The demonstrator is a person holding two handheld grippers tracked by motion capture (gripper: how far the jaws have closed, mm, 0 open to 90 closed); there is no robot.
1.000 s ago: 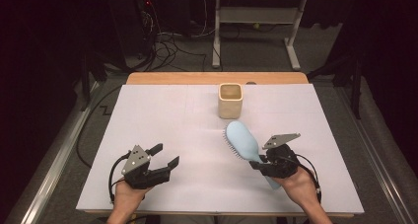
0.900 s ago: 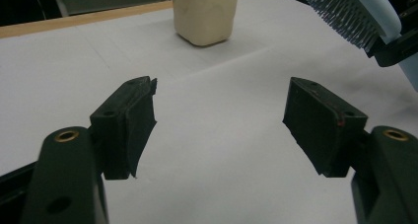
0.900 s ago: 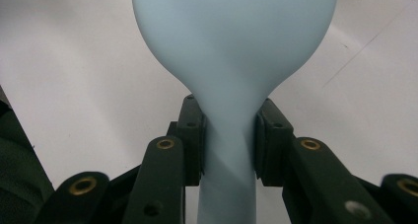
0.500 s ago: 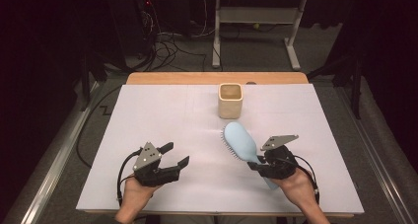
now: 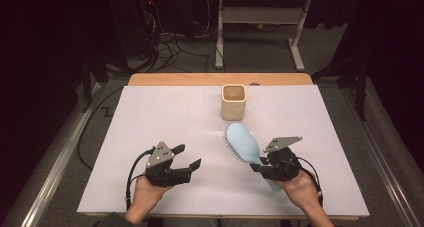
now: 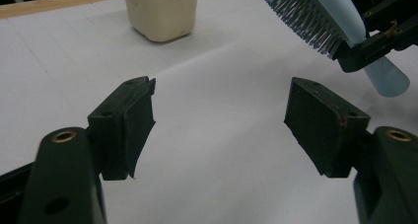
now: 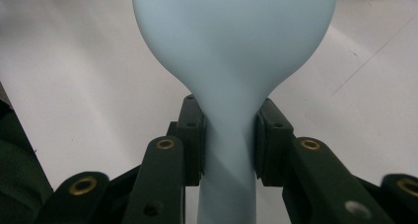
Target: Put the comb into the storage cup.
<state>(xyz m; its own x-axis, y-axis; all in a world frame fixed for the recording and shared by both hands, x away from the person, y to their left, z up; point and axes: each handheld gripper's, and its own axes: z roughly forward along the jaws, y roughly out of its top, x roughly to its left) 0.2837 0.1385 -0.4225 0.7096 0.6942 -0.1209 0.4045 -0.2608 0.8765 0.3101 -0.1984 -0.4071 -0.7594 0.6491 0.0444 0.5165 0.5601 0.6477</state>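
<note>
A light blue hairbrush [image 5: 243, 143] is held off the white table, head toward the cup, bristles facing left and down. My right gripper [image 5: 261, 166] is shut on its handle just below the head; in the right gripper view both pads press the neck of the brush [image 7: 231, 46]. A cream square cup [image 5: 233, 101] stands upright at the back centre, its body also in the left gripper view [image 6: 160, 9]. My left gripper [image 5: 187, 163] hovers low at front left, open, nothing between its pads [image 6: 134, 120]. The brush bristles [image 6: 300, 17] appear at that view's upper right.
A white sheet covers the table [image 5: 150, 122], with a wooden strip along the far edge [image 5: 215, 79]. Beyond it are cables on the floor [image 5: 170, 42] and a white desk frame [image 5: 260, 17]. A metal rail [image 5: 60, 157] runs along the left side.
My left gripper has moved right, toward the table's middle. The right gripper has shifted the brush slightly left and forward, still holding it.
</note>
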